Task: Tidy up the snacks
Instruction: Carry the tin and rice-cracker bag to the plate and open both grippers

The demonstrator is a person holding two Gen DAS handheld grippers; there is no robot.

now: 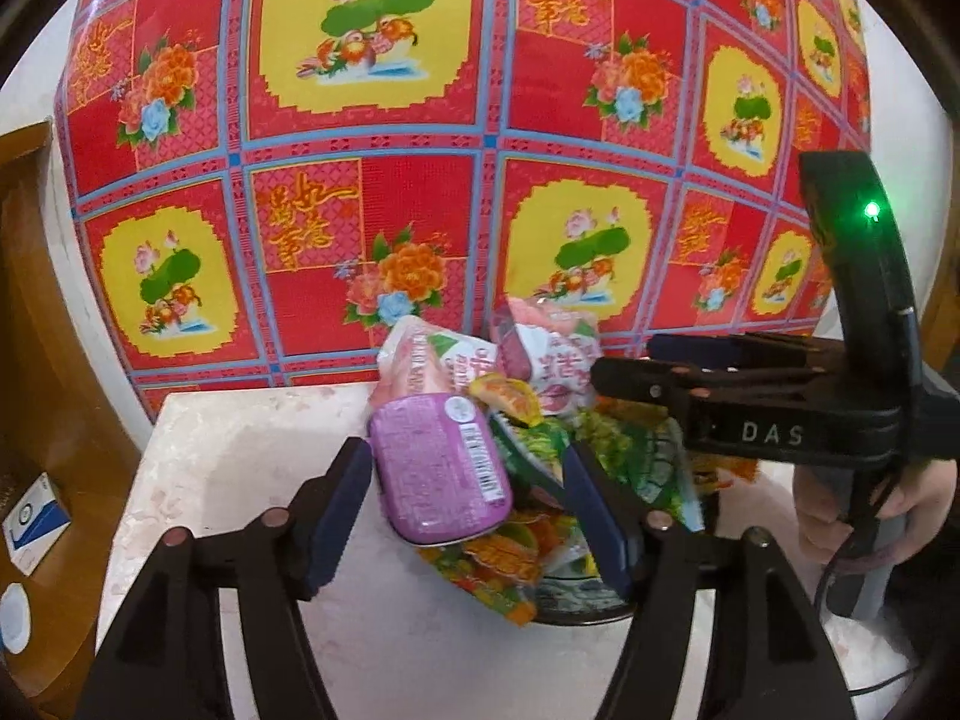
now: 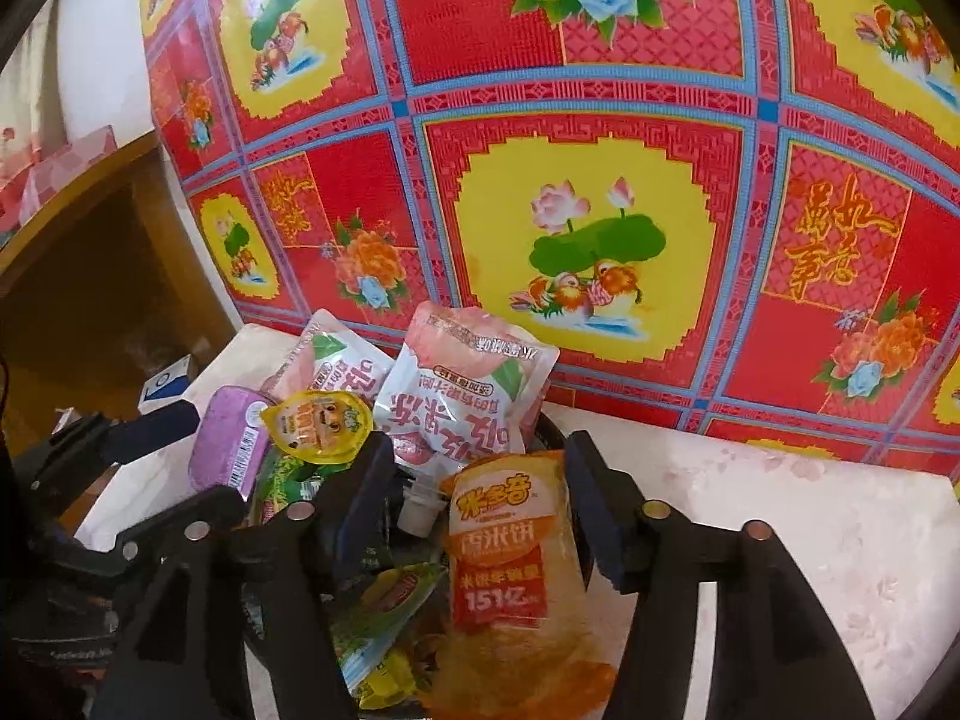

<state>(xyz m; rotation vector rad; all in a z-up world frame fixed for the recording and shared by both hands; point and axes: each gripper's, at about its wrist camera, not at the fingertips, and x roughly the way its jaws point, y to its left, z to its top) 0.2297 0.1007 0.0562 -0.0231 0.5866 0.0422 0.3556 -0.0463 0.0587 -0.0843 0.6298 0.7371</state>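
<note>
A pile of snack packets fills a dark bowl (image 1: 576, 618) on the pale marble top. My left gripper (image 1: 465, 480) is open around a purple box (image 1: 438, 468) that rests tilted on the pile; its right pad stands clear of the box. My right gripper (image 2: 480, 474) is open around an orange rice-cracker packet (image 2: 504, 540) lying on the pile, with a gap at the left pad. Two pink-white jelly pouches (image 2: 462, 396) lean at the back. A small yellow jelly cup (image 2: 321, 426) sits beside the purple box (image 2: 231, 444).
A red and yellow flowered sheet (image 1: 420, 150) stands upright right behind the bowl. Bare marble top (image 1: 240, 450) lies to the left and marble top (image 2: 780, 510) to the right. A brown wooden shelf (image 1: 36, 360) with a blue-white carton is at far left. A hand (image 1: 900, 498) holds the right gripper.
</note>
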